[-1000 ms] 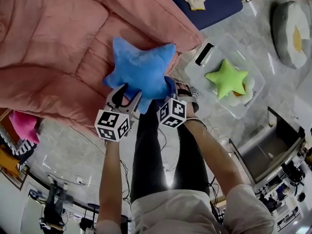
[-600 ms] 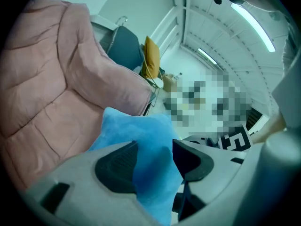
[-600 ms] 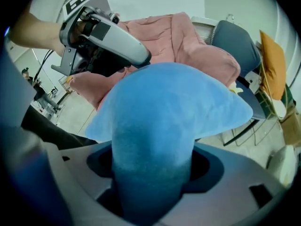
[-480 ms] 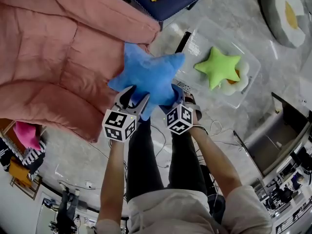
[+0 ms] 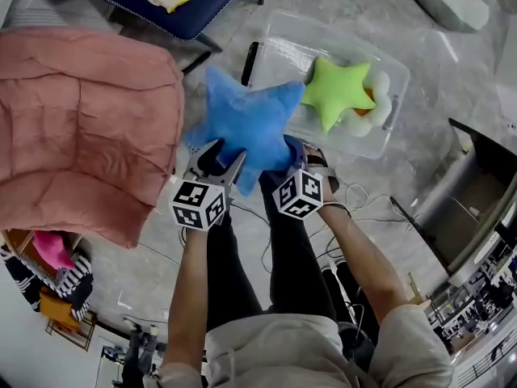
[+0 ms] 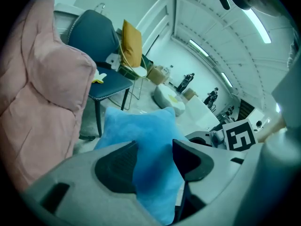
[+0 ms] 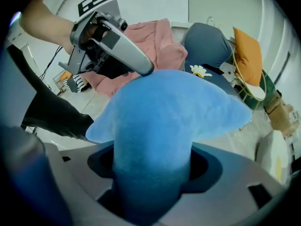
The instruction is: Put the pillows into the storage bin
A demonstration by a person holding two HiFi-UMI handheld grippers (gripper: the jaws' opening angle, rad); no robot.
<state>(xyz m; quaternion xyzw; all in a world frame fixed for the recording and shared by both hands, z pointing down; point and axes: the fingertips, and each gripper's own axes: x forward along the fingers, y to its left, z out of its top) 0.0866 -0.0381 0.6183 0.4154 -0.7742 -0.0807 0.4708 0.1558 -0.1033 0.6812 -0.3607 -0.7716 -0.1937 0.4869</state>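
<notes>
Having left the quilt (image 5: 81, 136), the blue pillow (image 5: 246, 124) hangs at the near edge of the bin (image 5: 275, 59). The left gripper (image 6: 157, 157) clamps it and the right gripper (image 7: 150, 166) jaws are closing on one arm, so release looks next.

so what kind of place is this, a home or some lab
Probably a staged living corner in a large lab or workshop hall, not a home: ceiling strip lights, loose cables across the stone floor, cluttered equipment desks nearby.
</notes>
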